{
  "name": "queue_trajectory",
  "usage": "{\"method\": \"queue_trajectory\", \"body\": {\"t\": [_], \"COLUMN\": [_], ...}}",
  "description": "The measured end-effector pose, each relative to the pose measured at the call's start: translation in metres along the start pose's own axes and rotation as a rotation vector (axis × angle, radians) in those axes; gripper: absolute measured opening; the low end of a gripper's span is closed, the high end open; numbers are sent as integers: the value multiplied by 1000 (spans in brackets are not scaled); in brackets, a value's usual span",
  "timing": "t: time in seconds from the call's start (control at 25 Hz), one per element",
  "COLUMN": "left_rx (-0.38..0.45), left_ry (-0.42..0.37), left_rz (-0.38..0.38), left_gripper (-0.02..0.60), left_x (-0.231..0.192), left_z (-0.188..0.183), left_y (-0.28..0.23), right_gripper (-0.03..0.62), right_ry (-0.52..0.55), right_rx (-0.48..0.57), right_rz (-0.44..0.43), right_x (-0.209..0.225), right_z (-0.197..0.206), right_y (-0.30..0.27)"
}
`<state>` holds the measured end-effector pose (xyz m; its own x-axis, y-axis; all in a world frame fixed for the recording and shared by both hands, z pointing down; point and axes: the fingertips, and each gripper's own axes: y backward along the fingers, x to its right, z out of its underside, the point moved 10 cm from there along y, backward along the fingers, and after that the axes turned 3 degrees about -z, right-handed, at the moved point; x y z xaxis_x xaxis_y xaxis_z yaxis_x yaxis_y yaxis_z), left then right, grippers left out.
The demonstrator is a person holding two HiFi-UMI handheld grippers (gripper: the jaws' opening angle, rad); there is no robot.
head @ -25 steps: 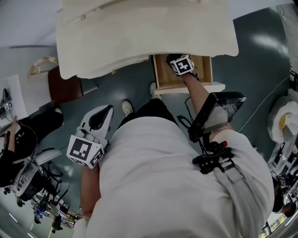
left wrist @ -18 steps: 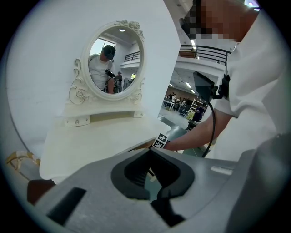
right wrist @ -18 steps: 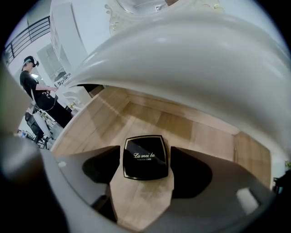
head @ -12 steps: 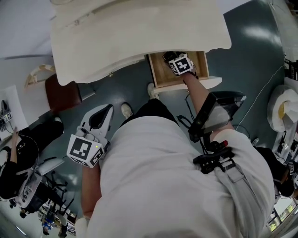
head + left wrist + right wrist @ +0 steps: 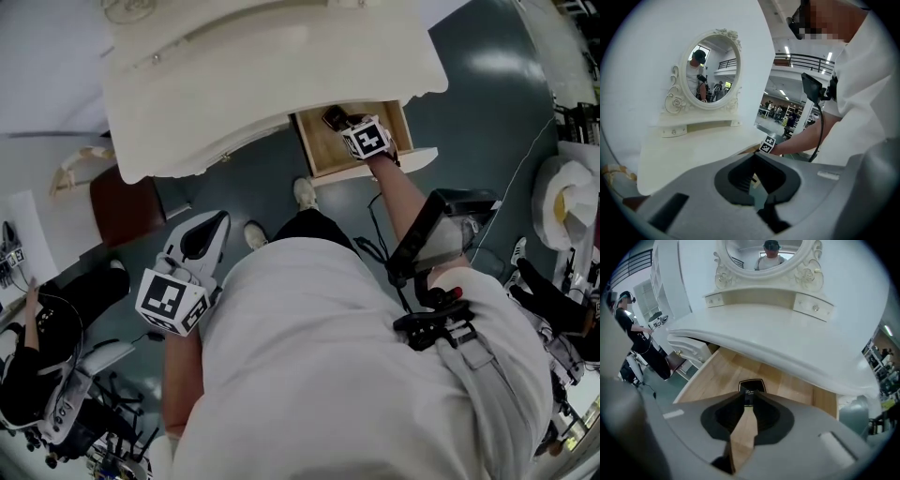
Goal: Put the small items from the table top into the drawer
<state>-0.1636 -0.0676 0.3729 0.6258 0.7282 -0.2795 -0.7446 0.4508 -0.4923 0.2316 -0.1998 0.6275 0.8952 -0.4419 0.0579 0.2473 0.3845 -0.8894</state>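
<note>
Partly under tabletop, drawer.

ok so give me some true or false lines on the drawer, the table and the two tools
The wooden drawer under the white dressing table is pulled open. True.
The small black box with gold edging lies on the table top. False: it lies on the drawer floor.
The right tool is over the drawer. True; its jaws are closing, with the box lying at their tips, apparently not gripped.
The left tool carries a small item. False: nothing is between its jaws.
The white-framed mirror is square. False: it is oval.
</note>
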Motion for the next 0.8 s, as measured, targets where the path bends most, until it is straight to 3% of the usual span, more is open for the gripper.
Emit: {"method": "queue_trajectory", "body": {"t": [0.08,0.4,0.8], "left_rx": [7,28,31], "left_ry": [-9,-40,-78], "left_rz": [12,66,116], "left_gripper": [2,2,2], "left_x": [-1,-6,-12], "left_z": [3,21,52], "left_y": [8,43,87], "right_gripper": [2,2,0], "right_ry": [-4,-19,-45], "right_rx": [5,-7,68], "right_rz": [22,45,3], "right_x": [-8,-59,-150], "right_z": [3,26,47], "right_y": [10,49,95]}}
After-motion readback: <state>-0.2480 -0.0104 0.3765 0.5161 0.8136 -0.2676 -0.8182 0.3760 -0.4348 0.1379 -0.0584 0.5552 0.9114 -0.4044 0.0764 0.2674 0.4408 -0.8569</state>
